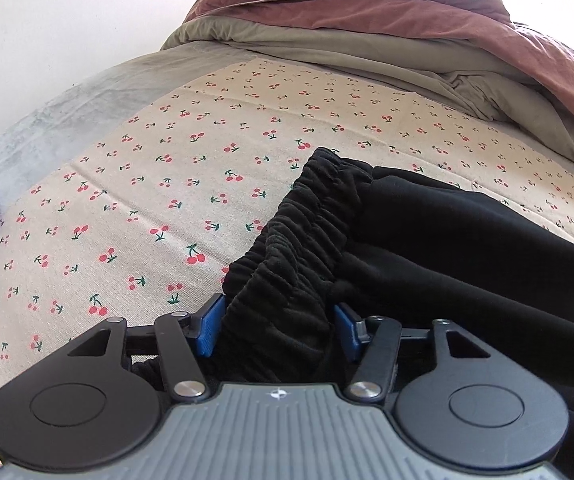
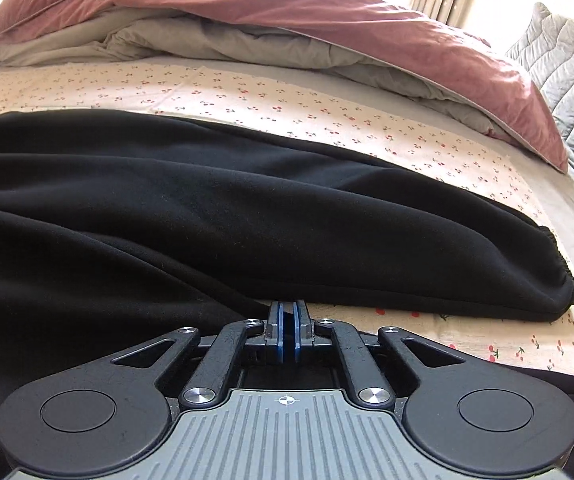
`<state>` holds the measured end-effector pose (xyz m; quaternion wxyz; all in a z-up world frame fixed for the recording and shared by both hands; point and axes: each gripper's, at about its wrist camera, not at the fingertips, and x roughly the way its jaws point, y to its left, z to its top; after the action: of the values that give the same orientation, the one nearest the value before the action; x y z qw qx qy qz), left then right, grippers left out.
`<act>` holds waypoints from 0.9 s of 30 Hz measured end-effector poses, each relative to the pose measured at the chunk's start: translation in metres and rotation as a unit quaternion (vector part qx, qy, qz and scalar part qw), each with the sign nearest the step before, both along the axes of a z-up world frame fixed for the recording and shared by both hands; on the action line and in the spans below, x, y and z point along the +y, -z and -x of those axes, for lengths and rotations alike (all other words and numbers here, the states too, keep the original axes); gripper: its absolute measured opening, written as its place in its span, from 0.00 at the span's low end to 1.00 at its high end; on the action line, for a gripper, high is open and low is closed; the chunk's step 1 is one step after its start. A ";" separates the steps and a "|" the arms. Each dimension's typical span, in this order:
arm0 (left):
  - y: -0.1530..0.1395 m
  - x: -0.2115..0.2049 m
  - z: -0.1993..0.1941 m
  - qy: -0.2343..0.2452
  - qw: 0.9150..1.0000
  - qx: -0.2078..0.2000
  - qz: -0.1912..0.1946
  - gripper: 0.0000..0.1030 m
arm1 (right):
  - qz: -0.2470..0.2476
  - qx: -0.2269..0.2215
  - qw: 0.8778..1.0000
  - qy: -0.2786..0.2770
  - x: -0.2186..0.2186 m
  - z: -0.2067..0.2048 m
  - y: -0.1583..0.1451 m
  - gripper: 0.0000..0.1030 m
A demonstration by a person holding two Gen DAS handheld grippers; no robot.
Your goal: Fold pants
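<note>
the black pants lie lengthwise across the bed; left gripper clamps the bunched waistband at lower centre, right gripper is pinched closed at the leg's near edge, cuffs at right of frame

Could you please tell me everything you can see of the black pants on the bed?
The black pants look like soft fleece, with a gathered elastic waistband and an elastic cuff. They lie lengthwise, loosely wrinkled, on the cherry-print sheet. The left gripper clamps a bunched waistband section between its blue fingers. The right gripper is shut at the lower edge; whether it pinches fabric is unclear.
</note>
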<state>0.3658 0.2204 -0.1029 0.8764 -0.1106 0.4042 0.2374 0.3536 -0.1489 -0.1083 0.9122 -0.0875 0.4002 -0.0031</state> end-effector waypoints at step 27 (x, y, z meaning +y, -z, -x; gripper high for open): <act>-0.017 0.052 -0.009 -0.076 0.988 -0.019 0.132 0.93 | -0.175 -0.012 0.952 0.252 -0.193 -0.007 -0.016 0.49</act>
<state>0.3753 0.2722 -0.0857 0.8409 -0.2603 0.4058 0.2460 0.3610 -0.3423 -0.0919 0.8876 0.1767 0.3926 -0.1636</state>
